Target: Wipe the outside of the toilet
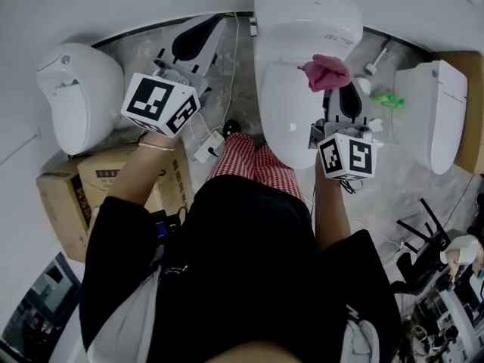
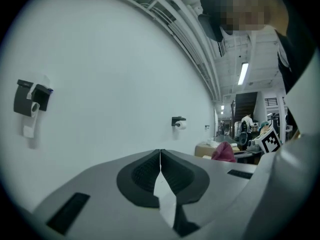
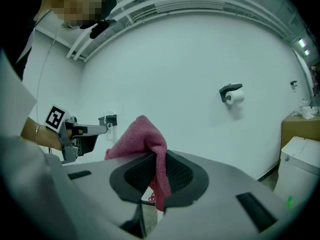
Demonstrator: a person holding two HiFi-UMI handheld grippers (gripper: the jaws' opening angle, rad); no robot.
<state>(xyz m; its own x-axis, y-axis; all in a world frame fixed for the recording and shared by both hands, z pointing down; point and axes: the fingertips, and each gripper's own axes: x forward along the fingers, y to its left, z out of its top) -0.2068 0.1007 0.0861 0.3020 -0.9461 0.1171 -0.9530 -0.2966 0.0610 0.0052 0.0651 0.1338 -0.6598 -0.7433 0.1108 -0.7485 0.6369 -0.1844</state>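
A white toilet (image 1: pixel 299 66) with its lid down stands against the wall in the head view. Above the right side of its lid my right gripper (image 1: pixel 342 91) is shut on a pink cloth (image 1: pixel 327 72). The right gripper view shows that cloth (image 3: pixel 145 146) pinched between the dark pads (image 3: pixel 180 176) and bunched above them. My left gripper (image 1: pixel 195 39) is held up left of the toilet, pointing at the wall. Its pads (image 2: pixel 177 176) meet with nothing between them in the left gripper view, so it is shut and empty. The pink cloth (image 2: pixel 223 152) shows there at the right.
A second toilet (image 1: pixel 78 97) stands at the left and a third (image 1: pixel 439 112) at the right. Cardboard boxes (image 1: pixel 79 195) sit on the floor at the left, cables and a power strip (image 1: pixel 208 146) beside the middle toilet. A toilet brush (image 1: pixel 374 60) and a green object (image 1: pixel 386 97) lie at the right.
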